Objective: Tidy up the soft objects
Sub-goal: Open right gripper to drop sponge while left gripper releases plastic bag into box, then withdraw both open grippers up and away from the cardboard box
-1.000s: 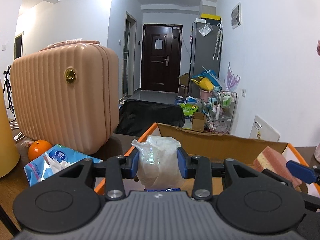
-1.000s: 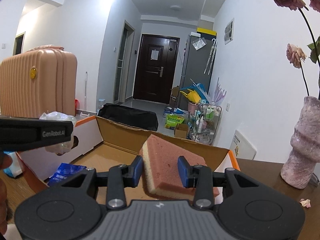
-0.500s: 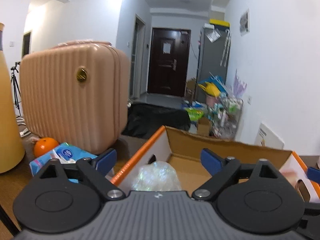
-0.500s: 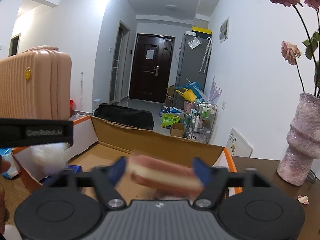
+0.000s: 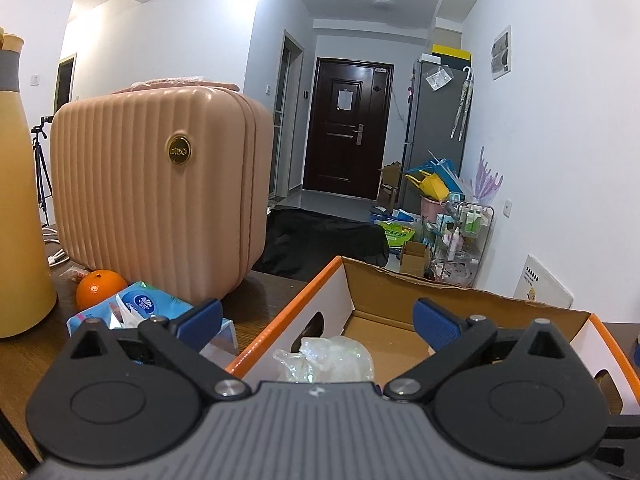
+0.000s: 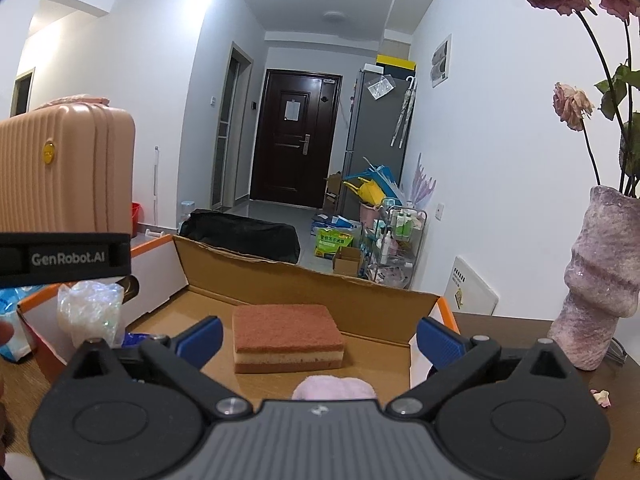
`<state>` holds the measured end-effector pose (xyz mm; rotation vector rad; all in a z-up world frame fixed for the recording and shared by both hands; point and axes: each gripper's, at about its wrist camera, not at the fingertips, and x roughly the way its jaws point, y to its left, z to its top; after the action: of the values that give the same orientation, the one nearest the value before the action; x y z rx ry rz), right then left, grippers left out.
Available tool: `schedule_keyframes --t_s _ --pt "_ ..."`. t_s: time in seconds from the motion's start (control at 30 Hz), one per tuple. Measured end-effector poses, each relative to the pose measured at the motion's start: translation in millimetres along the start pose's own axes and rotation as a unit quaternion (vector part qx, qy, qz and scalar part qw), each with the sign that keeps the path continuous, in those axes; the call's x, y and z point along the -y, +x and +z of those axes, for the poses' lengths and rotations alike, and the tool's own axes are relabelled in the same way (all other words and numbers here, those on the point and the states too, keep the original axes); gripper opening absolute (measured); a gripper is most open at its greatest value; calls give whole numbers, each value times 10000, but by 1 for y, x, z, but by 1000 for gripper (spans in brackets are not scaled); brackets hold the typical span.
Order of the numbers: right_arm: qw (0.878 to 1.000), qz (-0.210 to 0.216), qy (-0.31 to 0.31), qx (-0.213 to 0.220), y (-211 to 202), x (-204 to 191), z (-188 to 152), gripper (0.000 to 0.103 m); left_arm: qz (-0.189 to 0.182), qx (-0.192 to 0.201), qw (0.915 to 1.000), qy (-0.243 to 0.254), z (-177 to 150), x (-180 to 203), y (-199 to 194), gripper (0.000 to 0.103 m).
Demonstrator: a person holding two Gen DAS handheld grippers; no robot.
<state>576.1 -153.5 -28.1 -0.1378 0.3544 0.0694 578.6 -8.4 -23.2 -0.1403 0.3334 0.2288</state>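
Observation:
An open cardboard box (image 5: 460, 292) with orange-edged white sides stands on the wooden table; it also shows in the right wrist view (image 6: 304, 280). My left gripper (image 5: 318, 320) is open above its left end, over a crumpled clear plastic bag (image 5: 324, 362) lying inside. That bag (image 6: 90, 312) shows in the right wrist view under the left gripper's body. My right gripper (image 6: 318, 338) is open and empty. A red-and-cream sponge (image 6: 286, 338) lies flat on the box floor just ahead of it. A pink soft cloth (image 6: 334, 388) lies below the jaws.
A pink ribbed suitcase (image 5: 160, 200) stands left of the box, with an orange (image 5: 100, 284), a blue tissue pack (image 5: 136, 308) and a yellow bottle (image 5: 20, 200) beside it. A purple vase (image 6: 600, 280) with dried roses stands to the right.
Both grippers opened. The left one let the plastic bag drop into the box. The right one let the sponge drop flat onto the box floor.

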Motion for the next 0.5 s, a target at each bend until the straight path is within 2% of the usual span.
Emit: schedule_keyframes --t_s 0.3,0.5 --pt "9999 -62 77 17 -4 4 1 103 33 25 10000 -42 1 -1 -3 103" --pt "9997 -165 193 -35 -14 11 6 103 120 141 9995 -273 8 -10 -17 103"
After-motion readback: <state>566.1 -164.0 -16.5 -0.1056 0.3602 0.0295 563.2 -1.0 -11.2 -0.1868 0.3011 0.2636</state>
